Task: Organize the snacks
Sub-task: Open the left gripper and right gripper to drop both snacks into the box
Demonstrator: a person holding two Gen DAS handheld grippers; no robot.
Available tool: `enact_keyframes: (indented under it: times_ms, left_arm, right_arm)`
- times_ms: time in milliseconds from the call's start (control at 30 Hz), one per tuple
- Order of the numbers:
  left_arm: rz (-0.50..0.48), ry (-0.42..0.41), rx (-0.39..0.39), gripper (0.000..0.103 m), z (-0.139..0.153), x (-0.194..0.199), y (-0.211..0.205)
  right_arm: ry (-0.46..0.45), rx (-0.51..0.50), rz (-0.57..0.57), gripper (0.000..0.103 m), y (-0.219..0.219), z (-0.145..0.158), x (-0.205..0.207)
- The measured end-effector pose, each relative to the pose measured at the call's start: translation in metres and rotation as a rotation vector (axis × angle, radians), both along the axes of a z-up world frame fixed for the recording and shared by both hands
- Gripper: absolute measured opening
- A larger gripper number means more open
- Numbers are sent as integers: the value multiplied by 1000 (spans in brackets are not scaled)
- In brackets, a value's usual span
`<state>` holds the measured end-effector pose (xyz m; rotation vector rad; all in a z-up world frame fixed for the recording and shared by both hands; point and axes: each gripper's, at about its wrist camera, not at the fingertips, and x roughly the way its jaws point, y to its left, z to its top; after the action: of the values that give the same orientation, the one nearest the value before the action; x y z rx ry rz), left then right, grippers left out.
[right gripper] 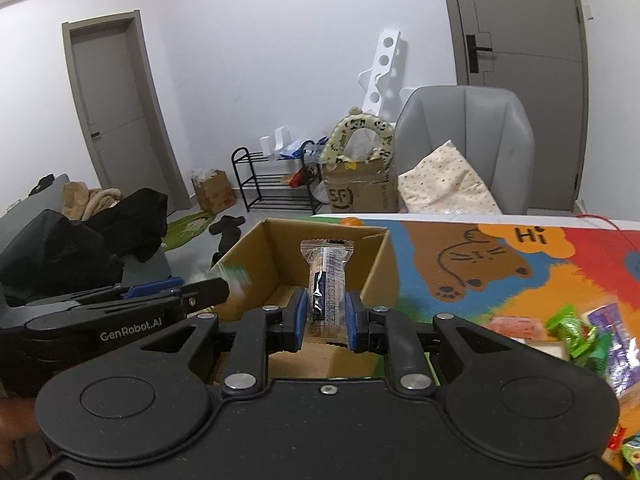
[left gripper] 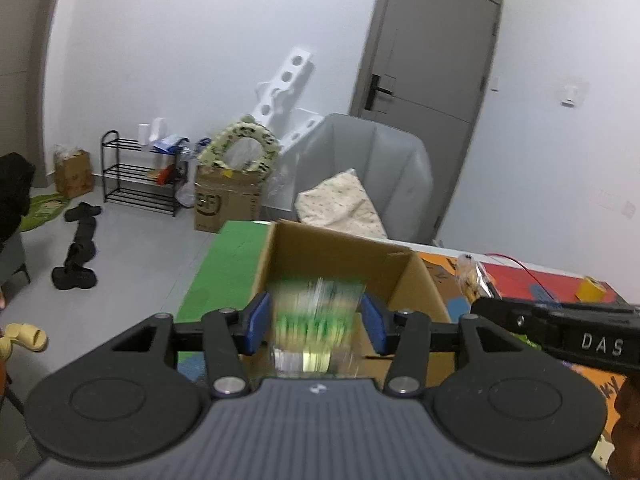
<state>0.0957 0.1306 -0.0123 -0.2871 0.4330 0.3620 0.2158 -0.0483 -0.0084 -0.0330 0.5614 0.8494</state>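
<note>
White walls and grey doors (right gripper: 520,80) close off the room, with a grey armchair (right gripper: 468,136) at twelve o'clock behind the table, a patterned cushion (right gripper: 444,188) on its seat. At about eleven o'clock from the chair a black wire rack (right gripper: 272,180) stands on the pale floor beside a taped carton (right gripper: 360,192) topped by a padded ring. Dark clothing and bags are heaped at nine o'clock in the right wrist view.

Covering the table is a bright cartoon mat (right gripper: 500,272) in orange, blue and red, with a drawn bear and the word "Hi". An open cardboard box (right gripper: 260,256) sits on it, straight ahead of both tools. More loose snack packets (right gripper: 576,336) lie on the mat at about four o'clock from the box.

Over the near edge of the box, the right gripper (right gripper: 323,316) is clamped narrowly on a clear-wrapped snack bar (right gripper: 326,280), which stands upright between the blue pads with its crimped top pointing to twelve o'clock.

Also above the box, the left gripper (left gripper: 316,322) stands moderately apart, with a green snack packet (left gripper: 316,308) between its blue pads. That packet is smeared by blur, so I cannot tell whether the pads press on it.
</note>
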Motion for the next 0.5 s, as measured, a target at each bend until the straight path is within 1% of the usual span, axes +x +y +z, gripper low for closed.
enact_keyframes:
  times_ms: [133, 200, 233, 300, 333, 367, 433, 500]
  left_arm:
    - [9, -7, -13, 52, 5, -7, 2]
    - [13, -13, -8, 54, 8, -12, 0]
    - [16, -16, -7, 57, 10, -12, -2]
    - [20, -22, -8, 62, 11, -15, -3]
    - [23, -23, -10, 66, 12, -16, -4]
    - [27, -22, -9, 70, 12, -18, -5]
    - [32, -17, -5, 75, 14, -16, -6]
    - [39, -12, 2, 80, 14, -17, -8]
  right_arm:
    - [36, 19, 12, 19, 2, -2, 3]
    - [53, 32, 23, 19, 4, -2, 4]
    - [61, 38, 29, 19, 6, -2, 5]
    - [76, 46, 43, 26, 9, -2, 6]
    - [73, 48, 41, 32, 8, -1, 4]
    - [68, 48, 36, 41, 8, -1, 3]
    - [63, 52, 24, 48, 2, 1, 1]
    - [73, 52, 13, 49, -4, 1, 1]
